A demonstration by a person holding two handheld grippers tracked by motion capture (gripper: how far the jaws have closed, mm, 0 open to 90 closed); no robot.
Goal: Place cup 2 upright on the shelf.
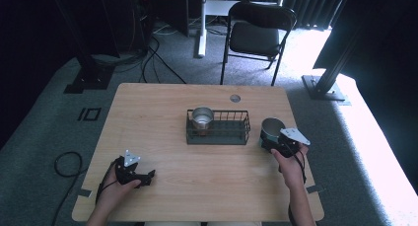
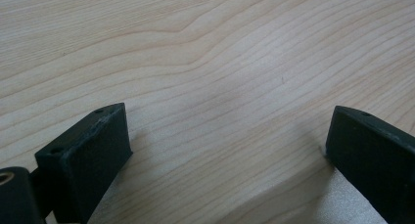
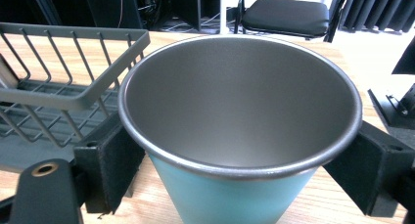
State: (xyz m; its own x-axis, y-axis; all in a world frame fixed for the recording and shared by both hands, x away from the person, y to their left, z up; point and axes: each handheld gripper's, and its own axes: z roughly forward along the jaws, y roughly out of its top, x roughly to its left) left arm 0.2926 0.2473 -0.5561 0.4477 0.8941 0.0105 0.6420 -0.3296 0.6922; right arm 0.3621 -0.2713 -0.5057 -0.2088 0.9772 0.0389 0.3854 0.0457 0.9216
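From the high view, a dark wire basket (image 1: 218,127) sits at the middle of the tabletop (image 1: 162,107), and everything else can be placed from it. A metal cup (image 1: 202,117) stands inside the basket at its left end. A second cup, the blue cup (image 1: 272,129), stands upright on the tabletop just beside the basket's right end, outside it. The right tool (image 1: 276,143) sits at the near side of that cup, held by the person's right hand (image 1: 291,168). The left tool (image 1: 143,176) is well apart from the basket, toward the near left corner of the tabletop, held in the left hand (image 1: 116,189).

The right gripper view adds what the high view cannot resolve. The blue cup (image 3: 240,136) has a grey metal inside and rim and a pale blue outer wall. It stands between the right tool's (image 3: 240,172) two black jaws, which press against its wall just under the rim on either side, so this tool grips the cup. The basket (image 3: 63,92) shows just beside the cup in that view, and beyond the basket a black chair (image 3: 286,16) stands on the floor.

The left gripper view shows the left tool (image 2: 227,145) with its jaws spread wide, with bare wood grain between them and nothing held.
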